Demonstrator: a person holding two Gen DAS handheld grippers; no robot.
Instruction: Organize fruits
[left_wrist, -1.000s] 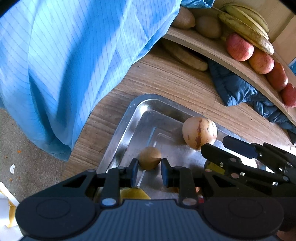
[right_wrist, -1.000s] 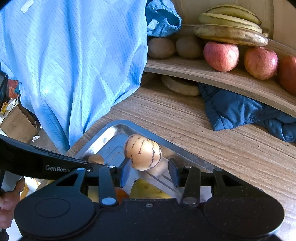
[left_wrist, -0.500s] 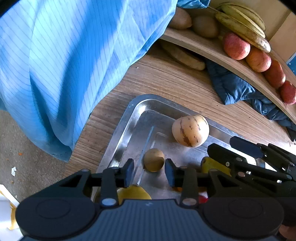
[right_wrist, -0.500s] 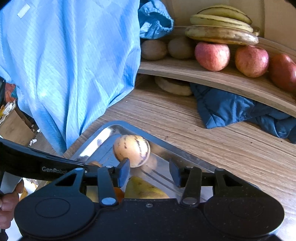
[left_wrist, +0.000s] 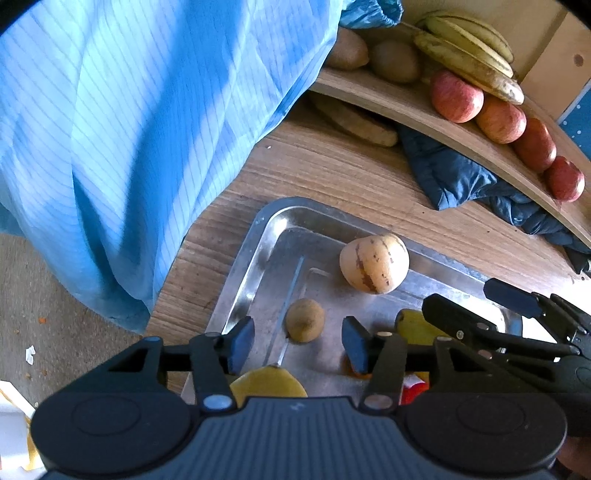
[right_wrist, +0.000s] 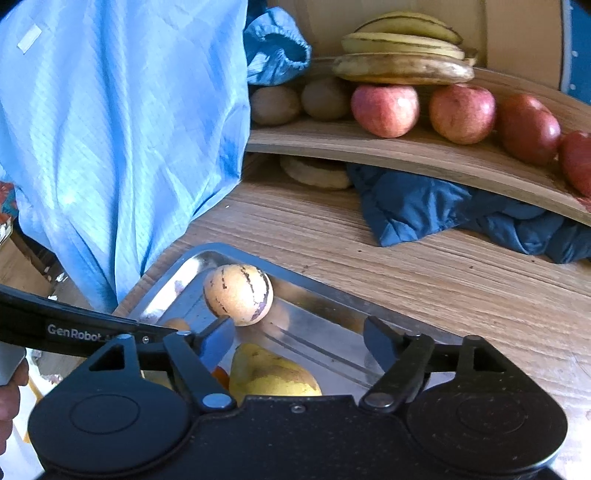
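Observation:
A metal tray (left_wrist: 266, 225) on the wooden table holds a small brown kiwi (left_wrist: 305, 319), a cream striped melon (left_wrist: 373, 263) and a yellow pear (left_wrist: 267, 382). My left gripper (left_wrist: 298, 339) is open and empty, with the kiwi lying just beyond and between its fingers. My right gripper (right_wrist: 300, 341) is open and empty above the tray (right_wrist: 332, 291); the striped melon (right_wrist: 238, 294) sits just past its left finger and the pear (right_wrist: 273, 374) lies beneath it. The right gripper's arm (left_wrist: 517, 325) also shows in the left wrist view.
A curved wooden shelf (right_wrist: 424, 151) at the back carries kiwis (right_wrist: 275, 105), red apples (right_wrist: 386, 109) and bananas (right_wrist: 402, 51). A dark blue cloth (right_wrist: 443, 210) lies under it. A light blue garment (left_wrist: 147, 129) hangs at the left over the table edge.
My left gripper opened wider and drew back, leaving the kiwi lying on the tray. My right gripper opened wider too, and the melon now sits further to its left.

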